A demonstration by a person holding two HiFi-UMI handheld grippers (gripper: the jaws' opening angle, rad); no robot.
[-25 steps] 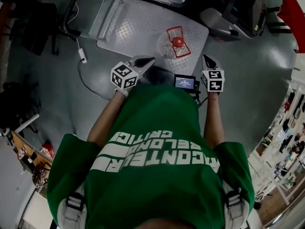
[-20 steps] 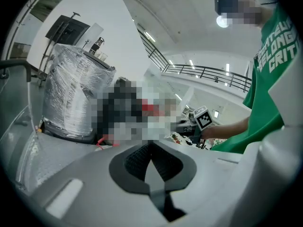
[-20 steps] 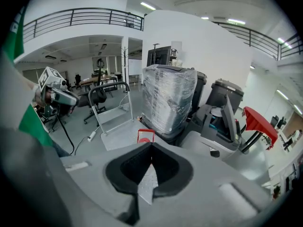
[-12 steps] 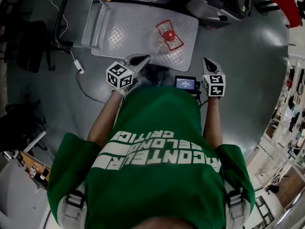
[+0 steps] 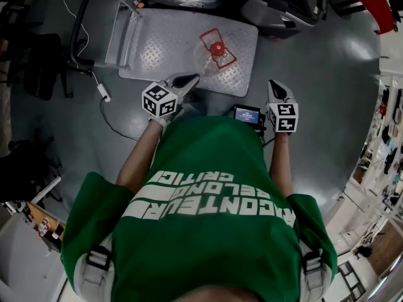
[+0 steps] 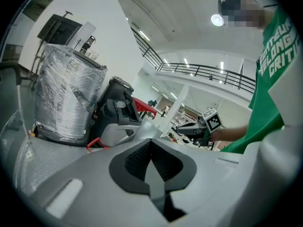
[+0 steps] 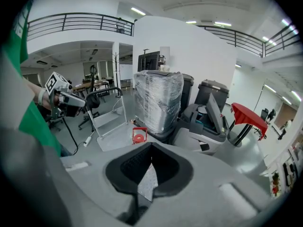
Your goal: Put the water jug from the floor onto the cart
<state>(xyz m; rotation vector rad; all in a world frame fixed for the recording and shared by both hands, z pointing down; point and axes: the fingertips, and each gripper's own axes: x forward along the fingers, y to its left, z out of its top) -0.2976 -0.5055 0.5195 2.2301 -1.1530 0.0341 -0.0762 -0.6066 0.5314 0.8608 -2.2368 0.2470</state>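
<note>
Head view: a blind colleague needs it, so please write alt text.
A clear water jug with a red cap stands on a flat metal cart; nearer, a person in green holds the left gripper and right gripper, both shut and empty.

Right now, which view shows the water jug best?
The head view: the water jug stands on the cart, clear body, red cap and handle seen from above. The right gripper view catches the water jug small and far, mainly its red top. The left gripper view shows of the water jug only a red sliver.
</note>
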